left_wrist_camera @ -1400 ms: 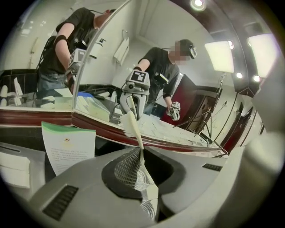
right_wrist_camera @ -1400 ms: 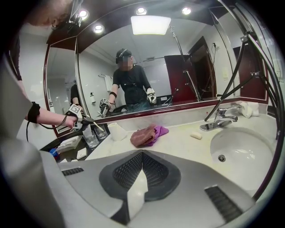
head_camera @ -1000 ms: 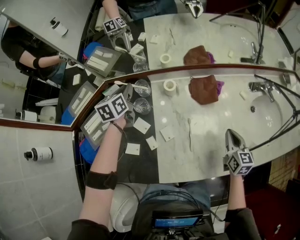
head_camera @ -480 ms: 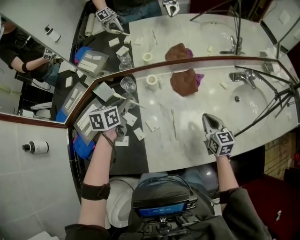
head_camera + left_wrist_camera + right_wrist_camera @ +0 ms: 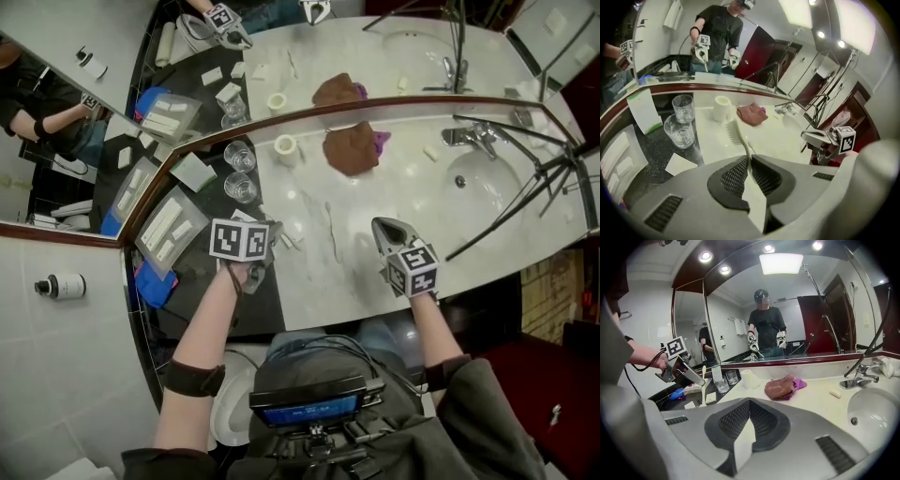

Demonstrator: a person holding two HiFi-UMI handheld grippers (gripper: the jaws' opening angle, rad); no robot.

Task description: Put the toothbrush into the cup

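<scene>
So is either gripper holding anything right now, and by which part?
The left gripper is shut on the white toothbrush, gripping it by the handle, with the bristle head sticking out ahead. The right gripper is shut and holds nothing.

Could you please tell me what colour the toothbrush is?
The toothbrush is cream-white, seen best in the left gripper view.

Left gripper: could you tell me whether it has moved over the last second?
Yes. The left gripper, holding the toothbrush, has drawn back from beside the glasses toward the counter's front edge.
</scene>
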